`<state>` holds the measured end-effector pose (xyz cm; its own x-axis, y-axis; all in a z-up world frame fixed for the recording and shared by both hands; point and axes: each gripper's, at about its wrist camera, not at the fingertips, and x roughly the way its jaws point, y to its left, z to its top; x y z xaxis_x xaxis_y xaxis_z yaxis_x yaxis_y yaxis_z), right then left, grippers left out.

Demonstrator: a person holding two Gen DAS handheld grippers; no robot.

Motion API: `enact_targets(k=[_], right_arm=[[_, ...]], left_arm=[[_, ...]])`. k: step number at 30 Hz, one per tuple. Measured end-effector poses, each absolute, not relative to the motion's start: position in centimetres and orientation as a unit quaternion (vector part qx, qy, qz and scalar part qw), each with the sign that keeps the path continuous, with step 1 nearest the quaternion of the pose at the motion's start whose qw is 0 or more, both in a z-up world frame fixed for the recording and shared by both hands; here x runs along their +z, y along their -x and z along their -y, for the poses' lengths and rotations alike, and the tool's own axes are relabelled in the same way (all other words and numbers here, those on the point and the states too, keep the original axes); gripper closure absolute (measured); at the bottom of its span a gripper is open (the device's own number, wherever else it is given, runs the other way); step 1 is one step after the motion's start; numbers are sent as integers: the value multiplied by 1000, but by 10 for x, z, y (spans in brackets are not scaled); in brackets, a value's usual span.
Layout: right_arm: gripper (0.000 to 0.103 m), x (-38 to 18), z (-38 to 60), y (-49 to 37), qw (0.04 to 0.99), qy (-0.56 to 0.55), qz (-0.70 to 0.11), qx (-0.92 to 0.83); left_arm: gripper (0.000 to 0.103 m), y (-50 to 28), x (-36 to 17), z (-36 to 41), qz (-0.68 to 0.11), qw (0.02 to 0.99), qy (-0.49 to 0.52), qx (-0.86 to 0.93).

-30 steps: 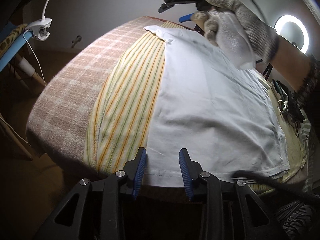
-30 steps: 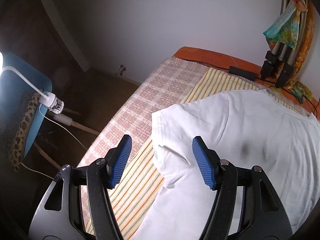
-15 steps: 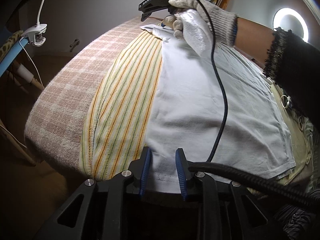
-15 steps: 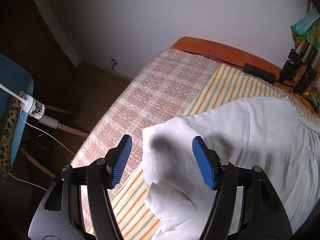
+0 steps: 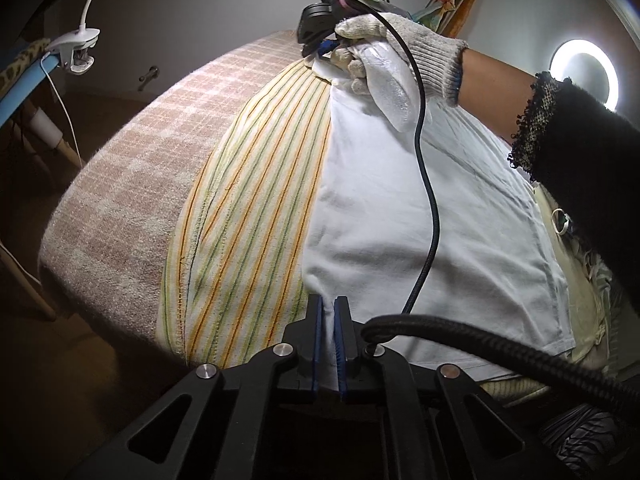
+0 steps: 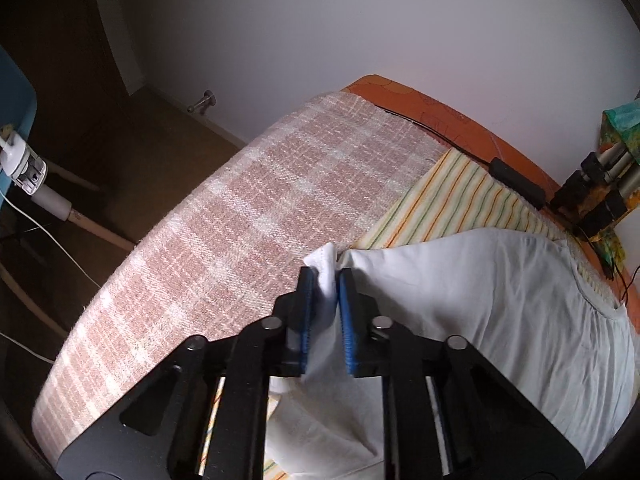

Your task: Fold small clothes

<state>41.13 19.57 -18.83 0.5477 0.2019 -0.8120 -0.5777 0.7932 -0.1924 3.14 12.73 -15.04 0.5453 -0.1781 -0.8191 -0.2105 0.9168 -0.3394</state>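
Note:
A white T-shirt lies flat on a yellow striped towel over a pink checked blanket. My left gripper is shut on the shirt's near hem corner. My right gripper is shut on the shirt's sleeve, which bunches up between its blue pads. It also shows in the left wrist view at the far end of the shirt, held by a gloved hand. The shirt spreads to the right in the right wrist view.
A black cable hangs across the shirt. A ring light glows at the right. A clip lamp sits on a blue chair at the left. Tripod legs and a black adapter stand at the bed's far edge.
Both grippers closed: the left on the hem corner, the right on the sleeve. The right gripper moved down onto the far end of the shirt.

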Motion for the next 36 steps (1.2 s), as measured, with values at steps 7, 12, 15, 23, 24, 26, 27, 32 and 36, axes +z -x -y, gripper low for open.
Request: enact_targets(k=[7,12,15,23,24,26,27,32,36], right_arm=[[98,-169,-176,-415,862,193,-398,247],[98,-151,-150,-430,873,139,-394,250],[98,-143,-132,-436,880,116,-392,244],[98,-126,-85,-444,887,78,-381,248],[98,-124,-76,-443,890,75,-378,245],[98,-117,-59,-441,893,68,-376,239],[98,-114,-49,-441,895,64,-373,237],[98,-109,-1,-440,905,57,-364,212],[98,-119,26,-445,906,63,-376,186]], left_arm=[[103,-28,-142,-128,-460,862,213,6],[103,-27,-133,-125,-448,869,211,-4],[103,-27,-128,-120,-444,873,204,-9],[103,-31,-115,-98,-433,881,189,-40],[103,-32,-114,-92,-432,883,181,-45],[103,-34,-112,-82,-433,883,171,-54],[103,-35,-112,-76,-435,882,168,-61],[103,-41,-113,-40,-444,881,137,-95],[103,-50,-121,-16,-461,872,117,-115]])
